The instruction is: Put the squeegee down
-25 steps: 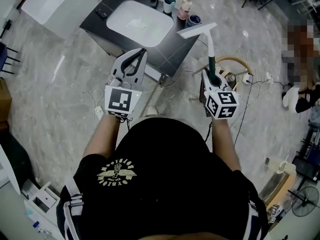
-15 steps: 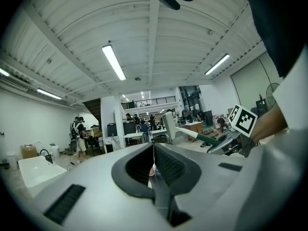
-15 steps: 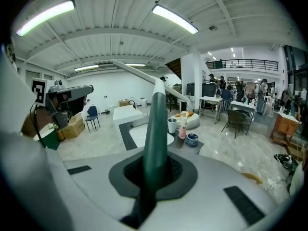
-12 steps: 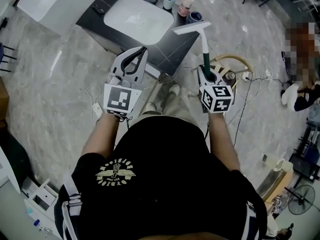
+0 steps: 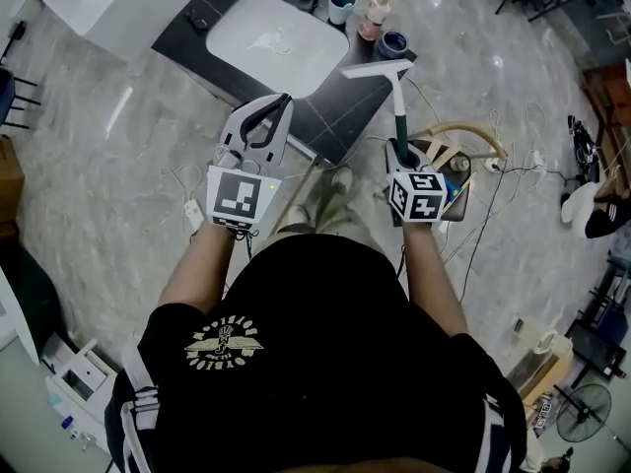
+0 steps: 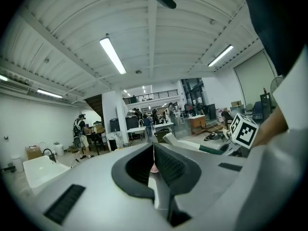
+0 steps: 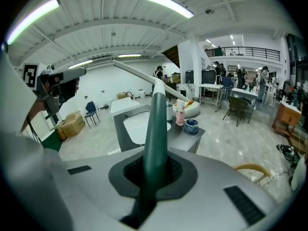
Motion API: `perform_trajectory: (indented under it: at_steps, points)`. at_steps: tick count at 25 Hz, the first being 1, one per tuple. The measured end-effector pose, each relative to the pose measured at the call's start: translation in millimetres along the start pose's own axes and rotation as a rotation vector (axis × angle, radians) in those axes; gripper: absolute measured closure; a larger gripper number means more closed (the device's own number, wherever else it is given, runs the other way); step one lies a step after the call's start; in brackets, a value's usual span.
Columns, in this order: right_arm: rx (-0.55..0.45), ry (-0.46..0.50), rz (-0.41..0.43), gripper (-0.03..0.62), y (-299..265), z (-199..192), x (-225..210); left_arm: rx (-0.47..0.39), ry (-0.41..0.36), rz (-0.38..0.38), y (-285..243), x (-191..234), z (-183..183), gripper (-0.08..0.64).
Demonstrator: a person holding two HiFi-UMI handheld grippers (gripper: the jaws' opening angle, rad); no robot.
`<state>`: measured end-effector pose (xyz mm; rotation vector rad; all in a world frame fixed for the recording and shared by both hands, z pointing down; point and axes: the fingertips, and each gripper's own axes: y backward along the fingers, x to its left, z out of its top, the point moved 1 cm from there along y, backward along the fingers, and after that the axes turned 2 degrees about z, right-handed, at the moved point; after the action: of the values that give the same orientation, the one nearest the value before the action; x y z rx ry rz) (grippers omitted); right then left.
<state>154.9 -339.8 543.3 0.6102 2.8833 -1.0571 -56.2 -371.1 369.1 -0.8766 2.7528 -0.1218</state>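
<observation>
up close, squeegee (image 7: 156,119) in right gripper (image 7: 154,166)

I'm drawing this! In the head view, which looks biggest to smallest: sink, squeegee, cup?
1. sink
2. squeegee
3. cup
The squeegee is nearer the camera, so it may look bigger than it really is.

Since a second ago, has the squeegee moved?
Yes. The squeegee, held in the right hand-held gripper, has shifted left and slightly down against the blue jar.
</observation>
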Motion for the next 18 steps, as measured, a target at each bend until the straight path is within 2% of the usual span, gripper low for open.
perform_trajectory:
  at_steps: [9, 18]
  points:
    - [0.115, -0.030, 0.019, 0.563, -55, -30, -31, 0.059, 0.025, 0.019, -43, 4, -23, 0.534]
    - [0.213, -0.078, 0.003, 0.563, -93, -50, -58, 0.092, 0.026, 0.024, -59, 7, -25, 0.534]
